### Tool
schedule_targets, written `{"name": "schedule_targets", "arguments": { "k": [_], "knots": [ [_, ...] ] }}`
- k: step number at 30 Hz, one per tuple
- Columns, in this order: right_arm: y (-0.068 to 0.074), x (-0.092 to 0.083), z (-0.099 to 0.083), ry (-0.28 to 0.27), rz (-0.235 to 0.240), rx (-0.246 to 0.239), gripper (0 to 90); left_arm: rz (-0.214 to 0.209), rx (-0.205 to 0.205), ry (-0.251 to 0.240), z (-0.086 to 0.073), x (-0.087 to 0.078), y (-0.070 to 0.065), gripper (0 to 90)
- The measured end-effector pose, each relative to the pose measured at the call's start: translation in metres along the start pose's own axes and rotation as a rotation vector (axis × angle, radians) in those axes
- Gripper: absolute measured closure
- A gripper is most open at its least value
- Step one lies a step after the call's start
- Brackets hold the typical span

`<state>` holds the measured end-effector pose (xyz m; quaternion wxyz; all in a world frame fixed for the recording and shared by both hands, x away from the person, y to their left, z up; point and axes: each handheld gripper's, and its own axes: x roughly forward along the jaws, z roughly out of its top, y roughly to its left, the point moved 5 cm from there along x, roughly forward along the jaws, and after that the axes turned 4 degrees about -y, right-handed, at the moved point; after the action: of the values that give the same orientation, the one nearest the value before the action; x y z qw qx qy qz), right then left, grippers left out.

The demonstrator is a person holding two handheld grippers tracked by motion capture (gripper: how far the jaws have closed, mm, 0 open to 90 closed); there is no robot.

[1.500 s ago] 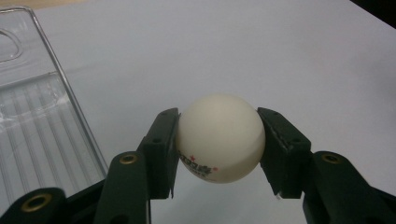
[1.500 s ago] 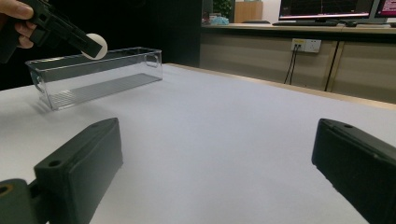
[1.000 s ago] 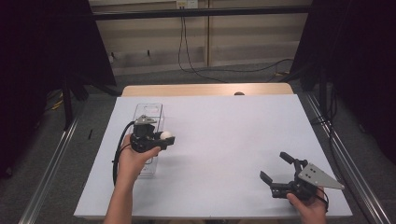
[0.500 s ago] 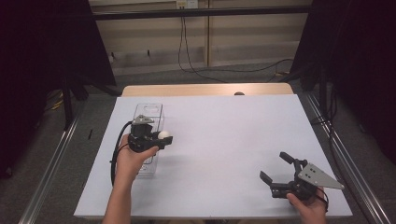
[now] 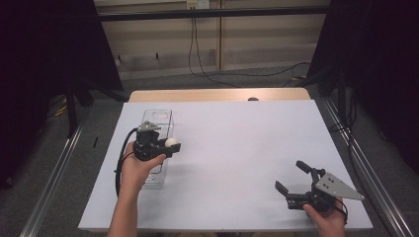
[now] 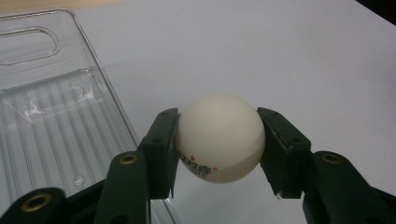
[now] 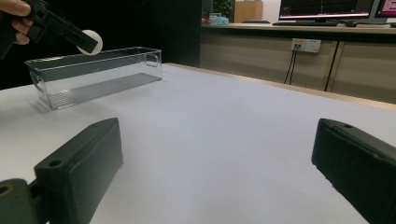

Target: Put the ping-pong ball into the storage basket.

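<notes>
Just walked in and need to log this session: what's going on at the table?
A person is working at a white table with a hand-held gripper in each hand. The left hand-held gripper is shut on a white ping-pong ball, held in the air just beside a clear plastic bin, off its right edge. No contents can be made out in the bin. The right hand-held gripper is open and holds nothing, low over the table's near right corner.

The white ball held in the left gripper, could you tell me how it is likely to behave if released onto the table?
The white ball looks like a table-tennis ball, so it is probably very light and bouncy. Being round, it would likely roll across the flat table. Dropped into the clear bin, the walls should contain it.
</notes>
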<state>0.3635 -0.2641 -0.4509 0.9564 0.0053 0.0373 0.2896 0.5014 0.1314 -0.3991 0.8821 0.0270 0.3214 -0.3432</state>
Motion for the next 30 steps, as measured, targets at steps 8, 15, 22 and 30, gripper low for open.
{"name": "schedule_targets", "arguments": {
  "k": [8, 15, 22, 30],
  "knots": [
    [0.0, 0.0, 0.0, -0.002, 0.0, -0.002, 1.3, 0.009, 0.003, 0.004, 0.0, -0.001, 0.002, 51.2],
    [0.0, 0.0, 0.0, -0.001, -0.001, -0.001, 1.3, 0.017, -0.002, 0.004, -0.001, -0.002, 0.005, 51.2],
    [0.0, 0.0, 0.0, 0.0, 0.0, -0.002, 1.3, 0.027, 0.003, 0.006, -0.002, -0.004, 0.01, 51.2],
    [0.0, 0.0, 0.0, -0.001, -0.002, -0.003, 1.3, 0.042, -0.004, 0.002, -0.002, -0.007, 0.014, 51.2]
  ]
}}
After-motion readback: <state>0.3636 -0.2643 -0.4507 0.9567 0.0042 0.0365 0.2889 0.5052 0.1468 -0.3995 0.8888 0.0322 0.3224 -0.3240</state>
